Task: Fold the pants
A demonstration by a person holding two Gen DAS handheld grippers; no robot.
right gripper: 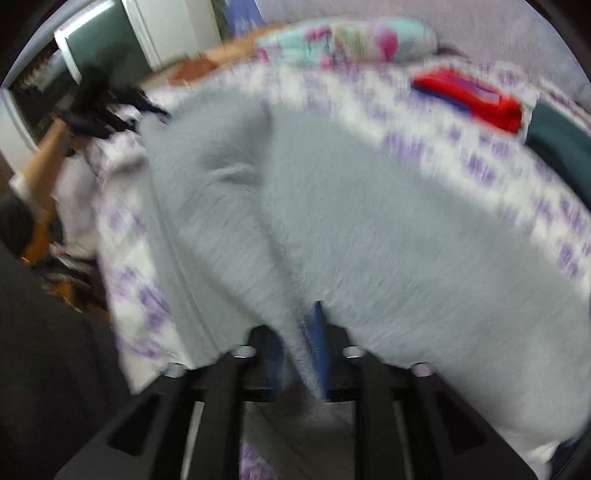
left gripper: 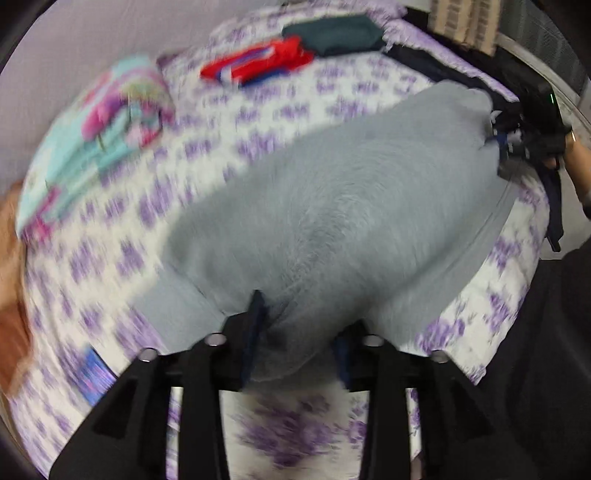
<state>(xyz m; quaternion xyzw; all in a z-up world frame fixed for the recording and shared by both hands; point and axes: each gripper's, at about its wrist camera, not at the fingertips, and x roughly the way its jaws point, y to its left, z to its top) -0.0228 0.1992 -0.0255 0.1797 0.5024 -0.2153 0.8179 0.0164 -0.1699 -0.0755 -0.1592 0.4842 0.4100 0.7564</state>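
Observation:
Grey pants (left gripper: 332, 206) hang stretched above a bed with a white and purple flowered sheet (left gripper: 122, 254). My left gripper (left gripper: 299, 332) is shut on one edge of the grey pants. The right gripper shows at the far right of the left wrist view (left gripper: 517, 136), gripping the other end. In the right wrist view my right gripper (right gripper: 299, 339) is shut on a fold of the grey pants (right gripper: 369, 221), and the left gripper (right gripper: 107, 107) shows at the far left. Both views are motion-blurred.
A red folded garment (left gripper: 258, 62) and a dark green folded garment (left gripper: 336, 33) lie at the far side of the bed. A turquoise and pink pillow (left gripper: 110, 129) lies at the head. A person in dark clothes (right gripper: 48, 332) stands beside the bed.

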